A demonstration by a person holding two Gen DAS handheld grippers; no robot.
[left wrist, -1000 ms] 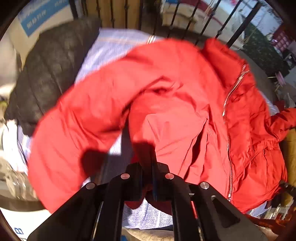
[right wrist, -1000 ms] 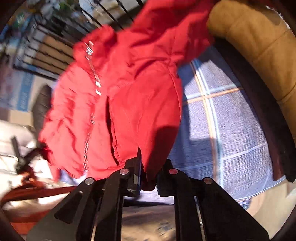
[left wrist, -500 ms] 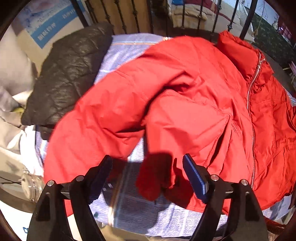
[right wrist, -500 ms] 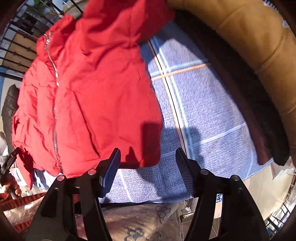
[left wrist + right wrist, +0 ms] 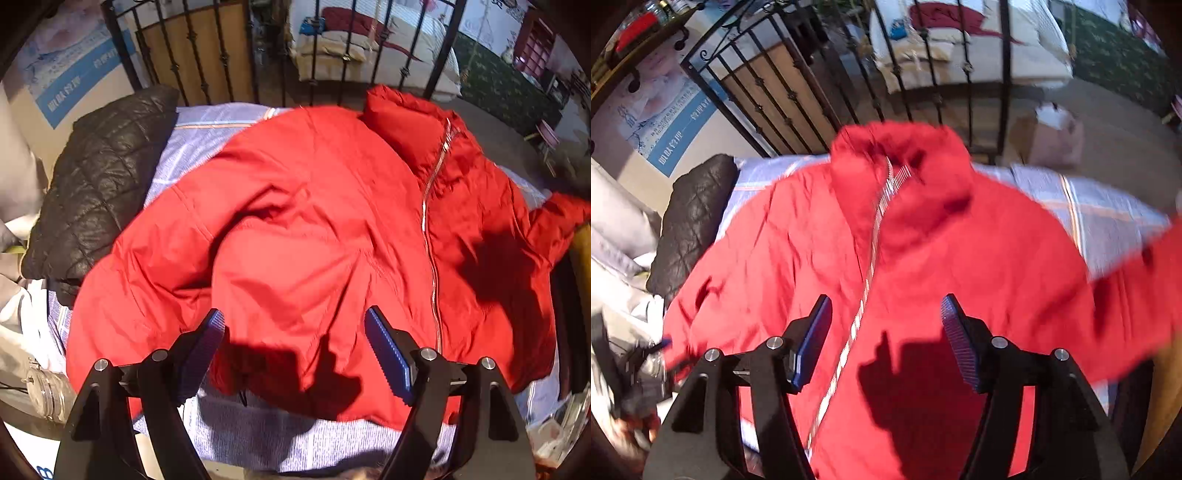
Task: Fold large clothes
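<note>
The left gripper is held wide open above the near hem of the puffy red zip-up jacket, nothing being gripped. The right gripper is likewise spread open over the jacket's silver zipper, empty. The jacket is laid across the blue checked bedsheet. A black quilted cushion is seen at the bed's far left corner, before the black iron railing.
</note>
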